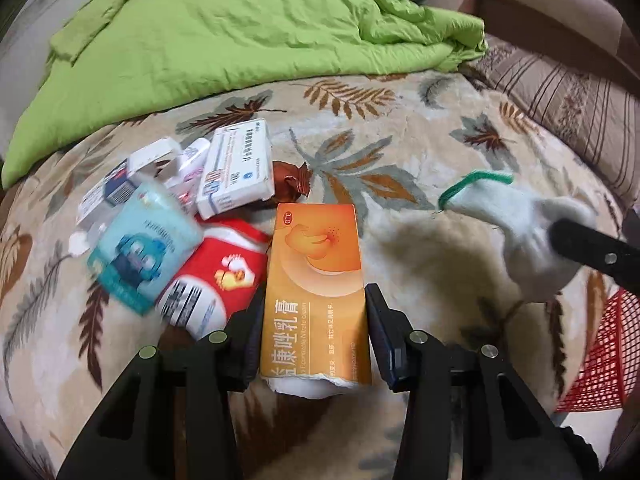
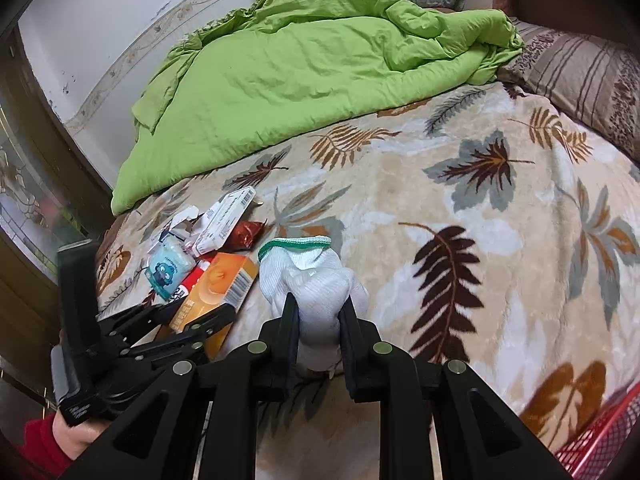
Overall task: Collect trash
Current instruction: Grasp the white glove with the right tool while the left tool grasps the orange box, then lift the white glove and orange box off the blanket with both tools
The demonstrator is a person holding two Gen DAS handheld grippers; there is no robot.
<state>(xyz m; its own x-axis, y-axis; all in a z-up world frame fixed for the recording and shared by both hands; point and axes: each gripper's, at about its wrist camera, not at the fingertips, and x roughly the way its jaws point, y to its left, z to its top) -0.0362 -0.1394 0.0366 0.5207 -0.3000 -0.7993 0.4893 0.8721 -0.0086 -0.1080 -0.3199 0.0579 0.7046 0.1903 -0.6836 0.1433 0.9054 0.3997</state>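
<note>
Two grippers work over a bed covered by a leaf-print blanket point(image 1: 420, 128). The left gripper point(image 1: 314, 344) has its jaws set narrow around the near end of an orange box point(image 1: 316, 280): the box lies flat on the blanket between the two fingers, and both pads sit right against its long sides. The torn near end of the box shows white. The right gripper point(image 2: 318, 340) is clamped on a white sock point(image 2: 316, 292) with a green cuff; the jaws stand narrow, the fabric bunches between the pads, and the cuff end points away from the camera. In the left wrist view the sock hangs to the right of the box, well apart from it. A pile of further trash lies just left of and beyond the orange box: a red packet point(image 1: 218, 276) touching the box's left side, a light blue tissue pack point(image 1: 144, 248) resting partly on the red packet, a white carton point(image 1: 236, 172) with blue print, smaller white cartons point(image 1: 156, 160) behind it, and a brown wrapper point(image 1: 292, 182) just past the box's far end. A green quilt point(image 1: 224, 32) lies crumpled across the far side of the bed. A red mesh basket point(image 1: 596, 352) stands at the right edge, beside the bed.
</note>
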